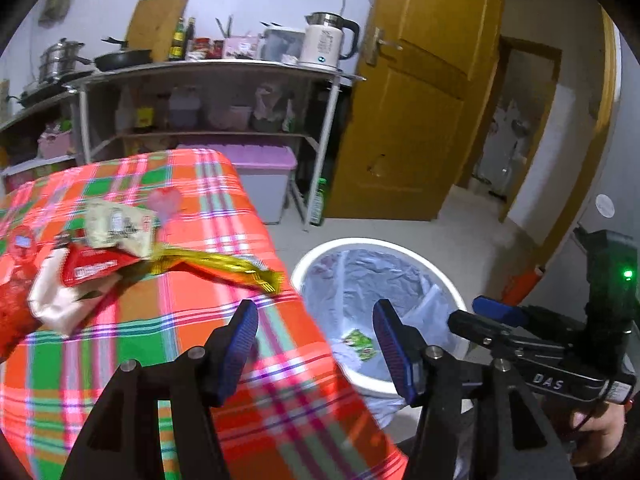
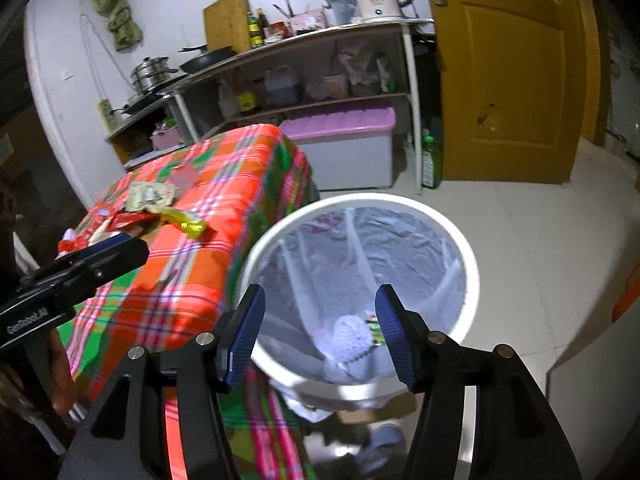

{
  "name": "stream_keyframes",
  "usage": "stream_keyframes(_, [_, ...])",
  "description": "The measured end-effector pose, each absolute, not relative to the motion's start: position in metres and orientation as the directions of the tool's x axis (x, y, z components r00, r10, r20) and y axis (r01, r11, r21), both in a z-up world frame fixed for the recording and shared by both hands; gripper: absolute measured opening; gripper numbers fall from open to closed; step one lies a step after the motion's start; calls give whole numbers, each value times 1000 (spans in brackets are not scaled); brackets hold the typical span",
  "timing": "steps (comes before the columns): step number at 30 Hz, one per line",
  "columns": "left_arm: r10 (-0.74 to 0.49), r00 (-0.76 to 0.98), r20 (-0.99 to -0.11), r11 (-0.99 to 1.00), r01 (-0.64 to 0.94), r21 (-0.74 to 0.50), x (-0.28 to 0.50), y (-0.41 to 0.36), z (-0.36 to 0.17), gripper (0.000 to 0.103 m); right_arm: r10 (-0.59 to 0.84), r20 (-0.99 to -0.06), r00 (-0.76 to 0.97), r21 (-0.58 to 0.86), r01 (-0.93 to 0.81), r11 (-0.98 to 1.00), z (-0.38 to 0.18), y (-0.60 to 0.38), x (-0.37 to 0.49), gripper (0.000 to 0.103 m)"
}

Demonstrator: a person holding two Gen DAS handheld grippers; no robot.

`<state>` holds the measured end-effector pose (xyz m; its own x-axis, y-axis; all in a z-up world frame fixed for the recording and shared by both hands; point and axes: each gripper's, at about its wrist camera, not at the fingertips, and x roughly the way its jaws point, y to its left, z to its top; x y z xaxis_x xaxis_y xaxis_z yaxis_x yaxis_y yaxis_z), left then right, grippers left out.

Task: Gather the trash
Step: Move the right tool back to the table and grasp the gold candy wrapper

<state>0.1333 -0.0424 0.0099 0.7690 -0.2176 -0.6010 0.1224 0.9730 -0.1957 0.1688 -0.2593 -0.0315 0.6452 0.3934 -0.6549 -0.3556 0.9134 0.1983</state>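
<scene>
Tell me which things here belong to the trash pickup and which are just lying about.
Job: gold wrapper, red wrapper, cream packet, lined white bin, green scrap inside.
Just about: kettle, frying pan, purple-lidded box, green bottle.

Red wrapper [image 1: 12, 304] cut off; tablecloth [image 1: 280, 400] blurred.
</scene>
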Motion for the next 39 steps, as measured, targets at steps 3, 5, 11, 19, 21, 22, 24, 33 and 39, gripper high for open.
stream_keyframes(3, [-179,790,-587,980,90,-178,121,-29,13,59,415,-658,628,206,-381,901,-29,-248,162,58])
stream_keyframes(5, [-156,800,-579,984,71,-166,114,-22,13,58,433,-654,620,205,-406,891,-27,-240,158,58])
stream_keyframes(11, [-87,811,-579,989,3,-145,94,5,10,57,469,-646,602,184,-474,861,-21,-213,148,58])
stream_keyframes(19, [-31,819,-574,989,-59,-137,77,36,8,57,503,-645,575,167,-537,827,-17,-183,149,58])
stream_keyframes(21, [-24,819,-573,988,-69,-140,73,45,8,57,507,-644,572,156,-551,820,-16,-176,150,58])
stream_keyframes(22, [-18,819,-573,987,-75,-139,72,49,8,57,509,-644,571,150,-558,816,-16,-173,151,58])
stream_keyframes(24, [-8,819,-573,987,-86,-136,71,55,9,57,515,-641,569,142,-571,809,-14,-167,154,58])
stream_keyframes(33, [66,820,-568,971,-183,-153,81,101,12,57,520,-637,569,88,-616,783,-14,-142,174,58])
stream_keyframes(39, [102,808,-581,955,-242,-169,96,130,7,57,517,-647,560,57,-641,766,-18,-125,196,58])
